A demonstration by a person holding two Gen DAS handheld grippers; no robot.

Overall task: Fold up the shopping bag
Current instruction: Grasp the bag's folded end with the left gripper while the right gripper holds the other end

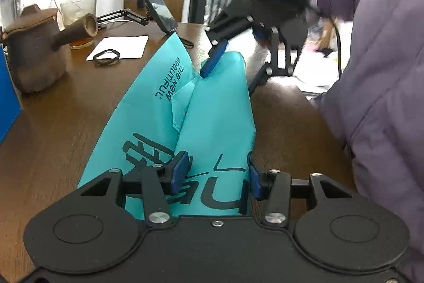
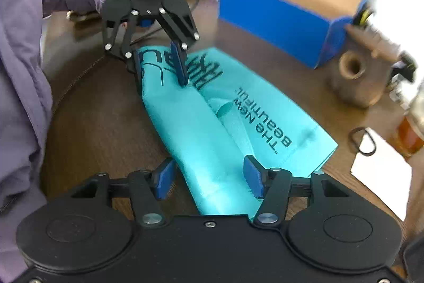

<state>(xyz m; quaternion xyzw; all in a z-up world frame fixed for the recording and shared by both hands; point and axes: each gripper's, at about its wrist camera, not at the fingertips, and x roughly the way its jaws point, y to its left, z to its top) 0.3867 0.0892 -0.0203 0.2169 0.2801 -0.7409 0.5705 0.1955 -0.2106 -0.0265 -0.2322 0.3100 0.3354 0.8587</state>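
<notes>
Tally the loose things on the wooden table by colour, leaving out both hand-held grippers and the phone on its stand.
Teal: 1, the shopping bag
Blue: 1, the open box
Brown: 1, the clay pot
Clear: 1, the glass of tea
White: 1, the paper sheet
Black: 1, the band
Total: 6

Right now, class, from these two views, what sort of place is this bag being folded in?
Probably a home, at a dining or work table. On the wooden table stand a clay teapot and a glass of tea, with a phone on a stand behind the teal shopping bag.
</notes>
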